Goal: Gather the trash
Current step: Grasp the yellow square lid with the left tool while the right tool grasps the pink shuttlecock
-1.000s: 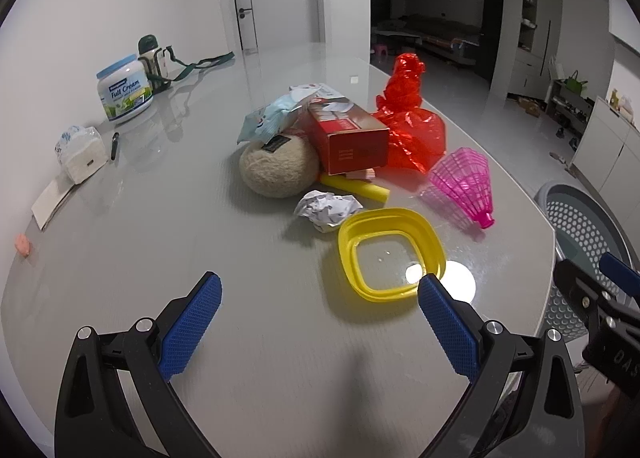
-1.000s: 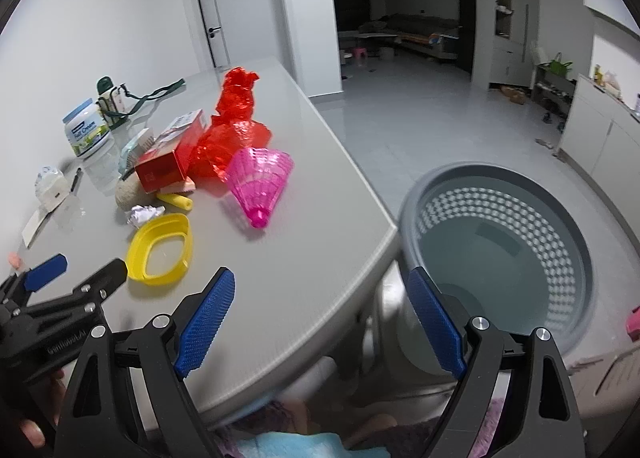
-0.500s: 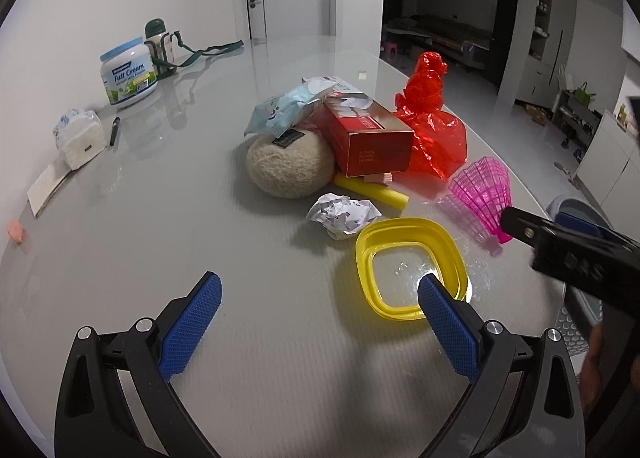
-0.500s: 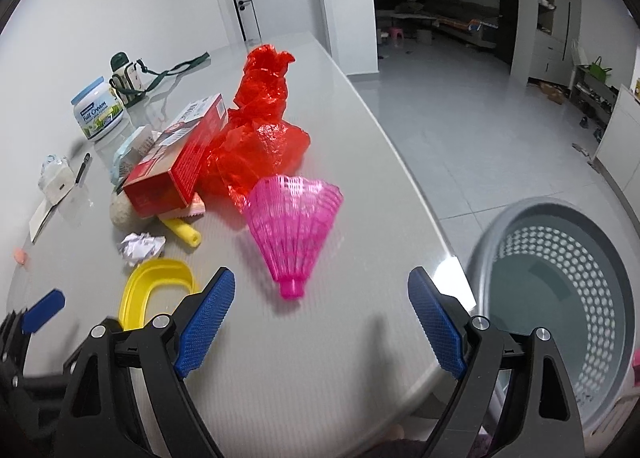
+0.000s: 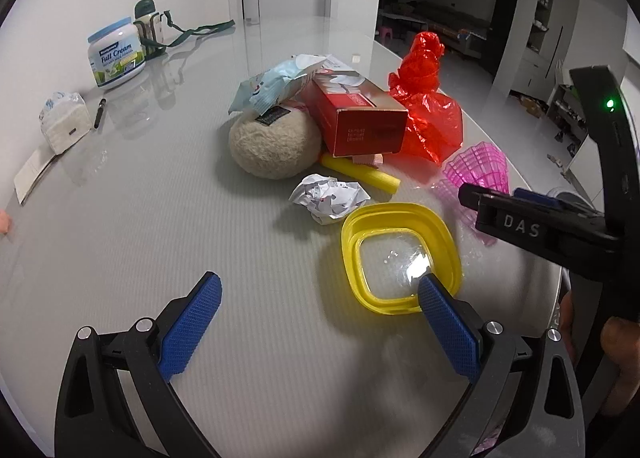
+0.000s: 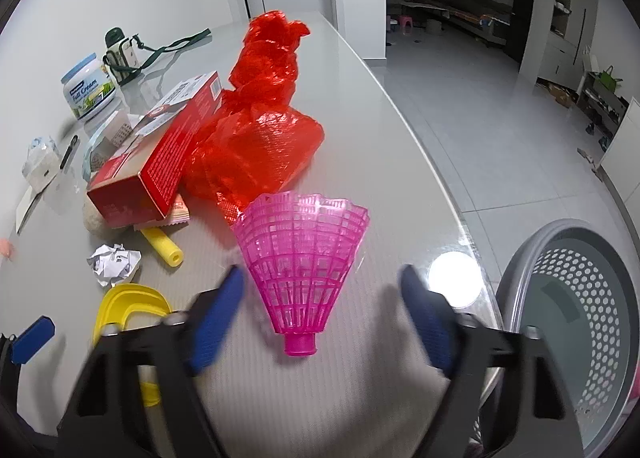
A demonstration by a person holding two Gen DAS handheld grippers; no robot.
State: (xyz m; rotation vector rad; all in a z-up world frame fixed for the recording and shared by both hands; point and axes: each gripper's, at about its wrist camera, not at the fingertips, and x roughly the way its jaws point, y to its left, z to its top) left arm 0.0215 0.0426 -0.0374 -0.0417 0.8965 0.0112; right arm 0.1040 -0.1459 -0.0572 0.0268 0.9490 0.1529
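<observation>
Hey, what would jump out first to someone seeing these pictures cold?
The crumpled red plastic bag near the table's far edge, leaning on the red box. In front of it lies a pink mesh cone, between the closing, not yet touching fingers of the right tool. Beside the table stands a grey perforated basket.

A pink plastic mesh cone [image 6: 304, 254] lies on its side between the closing right gripper [image 6: 320, 314] fingers, untouched, narrow neck toward the camera.
</observation>
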